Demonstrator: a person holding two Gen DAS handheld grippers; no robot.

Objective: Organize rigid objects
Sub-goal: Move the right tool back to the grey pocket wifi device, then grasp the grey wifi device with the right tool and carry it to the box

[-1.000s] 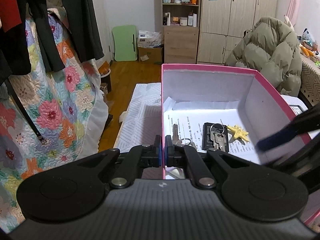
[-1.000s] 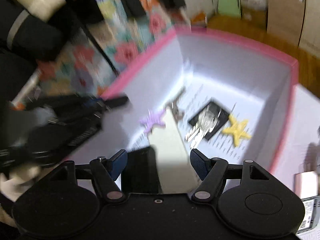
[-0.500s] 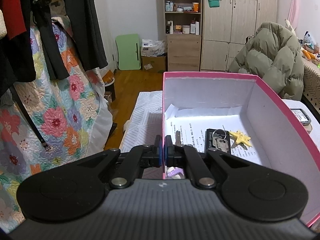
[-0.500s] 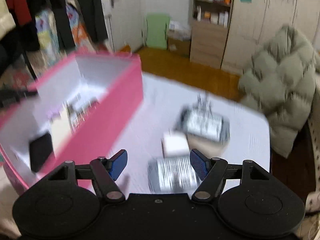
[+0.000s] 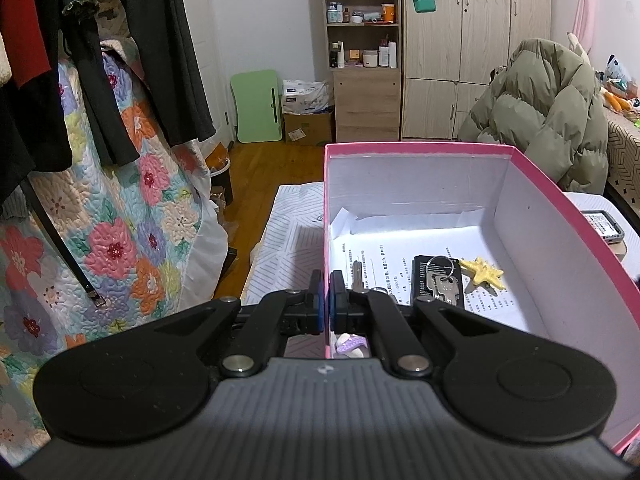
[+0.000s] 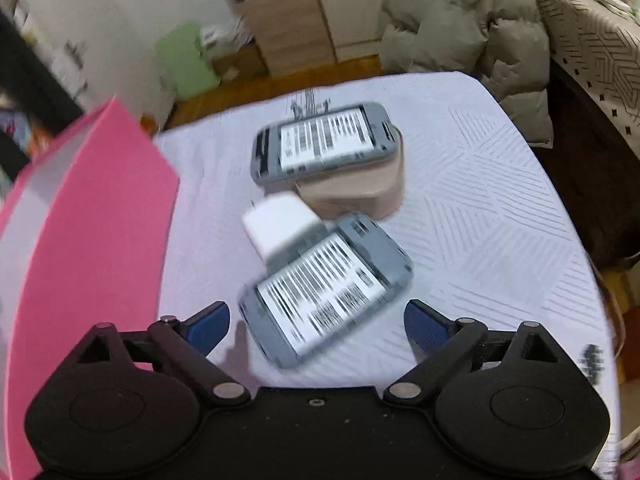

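My left gripper [image 5: 326,300] is shut on the left wall of the pink box [image 5: 560,240]. Inside the box lie a black card with a key ring [image 5: 438,280], a yellow starfish [image 5: 482,274], a single key [image 5: 357,276] and a purple star [image 5: 350,344]. My right gripper [image 6: 316,326] is open and empty above the white table, just over a grey phone [image 6: 326,288]. A white charger [image 6: 280,228] lies beyond it, then a second grey phone [image 6: 324,144] resting on a tan box [image 6: 360,192]. The pink box [image 6: 80,240] stands to the left in the right wrist view.
The table has a white patterned cloth [image 6: 500,200]. A floral quilt and hanging clothes [image 5: 100,200] are left of the box. An olive puffer jacket [image 5: 540,108] lies behind, with a shelf and wardrobe [image 5: 400,60] at the back wall.
My right gripper has let go of its items inside the pink box, swung right out of it and come down over the near phone. My left gripper stays clamped on the box wall.
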